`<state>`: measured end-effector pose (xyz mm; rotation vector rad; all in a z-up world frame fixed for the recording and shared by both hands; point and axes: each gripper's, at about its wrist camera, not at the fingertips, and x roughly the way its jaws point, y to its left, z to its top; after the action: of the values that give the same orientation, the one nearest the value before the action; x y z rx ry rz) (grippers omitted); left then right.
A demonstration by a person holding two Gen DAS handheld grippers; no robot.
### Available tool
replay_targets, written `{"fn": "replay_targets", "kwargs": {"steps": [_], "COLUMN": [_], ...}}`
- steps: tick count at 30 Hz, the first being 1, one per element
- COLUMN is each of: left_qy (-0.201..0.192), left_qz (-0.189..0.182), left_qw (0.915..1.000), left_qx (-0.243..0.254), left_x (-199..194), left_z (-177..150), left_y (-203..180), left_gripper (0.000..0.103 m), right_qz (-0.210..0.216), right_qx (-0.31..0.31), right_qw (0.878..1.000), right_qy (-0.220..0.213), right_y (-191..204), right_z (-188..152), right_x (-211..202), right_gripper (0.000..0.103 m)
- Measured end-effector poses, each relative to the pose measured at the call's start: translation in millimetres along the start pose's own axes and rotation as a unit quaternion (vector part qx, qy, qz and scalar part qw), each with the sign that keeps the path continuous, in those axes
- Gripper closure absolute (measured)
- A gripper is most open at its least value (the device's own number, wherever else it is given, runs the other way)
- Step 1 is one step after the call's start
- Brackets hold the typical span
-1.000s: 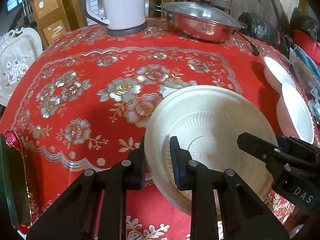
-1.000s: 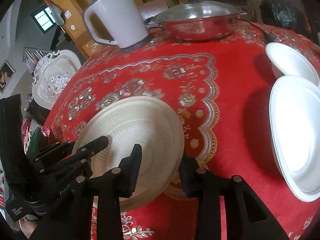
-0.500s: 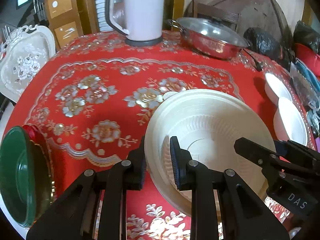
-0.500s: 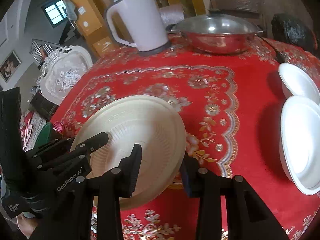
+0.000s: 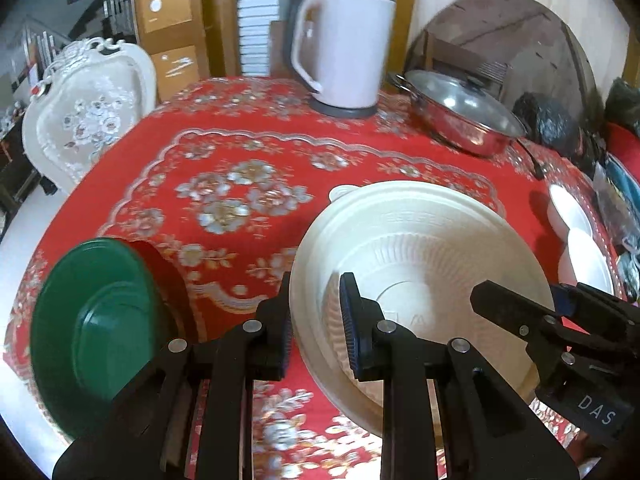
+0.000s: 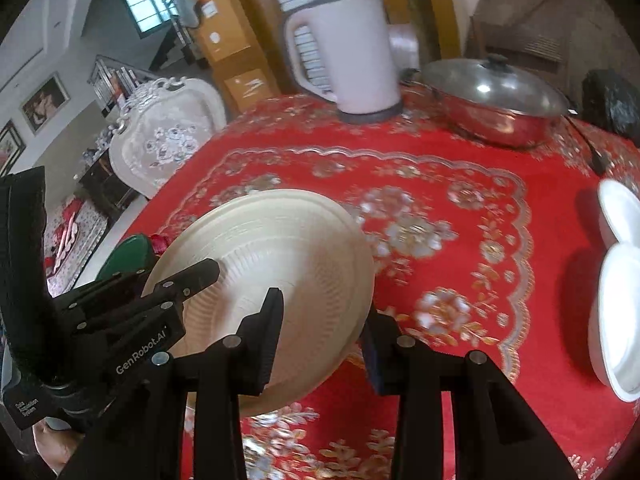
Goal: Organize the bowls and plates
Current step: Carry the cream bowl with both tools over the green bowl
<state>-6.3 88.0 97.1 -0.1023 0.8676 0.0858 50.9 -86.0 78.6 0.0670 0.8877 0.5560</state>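
Cream-coloured and ribbed, the plate (image 5: 424,264) is up off the red floral surface (image 5: 240,160), carried between both grippers, and by the look of it the step in hand is to take it toward a stack. The left gripper (image 5: 316,320) pinches the plate's near rim, one pad inside the dish and one under it, jaws nearly together on the thin edge. The right gripper (image 6: 324,328) sits on the opposite rim; its jaws straddle the edge with one finger over the ribbed well and the other outside, and I judge it pinching too, though its far pad is hidden behind the rim, so how firmly I cannot tell. To do this well, keep the two grippers moving together so the thin rim is neither bent nor pulled, hold the plate close to level, and carry it clear of the other things. A green plate (image 5: 92,332) sits at the near left edge of the surface, and two white bowls (image 6: 620,300) lie at the right edge, one partly over the other; which pile this plate belongs with is a judgement, but it matches neither in colour. The plate looks light and slightly flexible, like moulded pulp or plastic, with a broad flat rim, fine radial ribs and an embossed mark in its centre. A kettle (image 5: 344,48) and a lidded steel pan (image 5: 460,116) stand well beyond it.
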Motion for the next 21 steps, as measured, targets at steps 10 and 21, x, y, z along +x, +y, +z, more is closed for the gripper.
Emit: {"fn": "replay_targets", "kwargs": {"steps": [10, 21], "left_qy": [-0.022, -0.044], "left_qz": [0.030, 0.071], "left_qw": [0.9979, 0.9913], "left_qx": [-0.053, -0.102], "left_x": [-27, -59], "left_z": [-6, -20], "left_y": [67, 139], "left_gripper": [0.082, 0.082], "right_qz": [0.026, 0.060], "right_qx": [-0.060, -0.117], "right_qw": [0.998, 0.991], "right_qy": [0.001, 0.010], "right_y": [67, 135], "right_z": [14, 20], "right_x": [16, 39], "right_gripper": [0.065, 0.065]}}
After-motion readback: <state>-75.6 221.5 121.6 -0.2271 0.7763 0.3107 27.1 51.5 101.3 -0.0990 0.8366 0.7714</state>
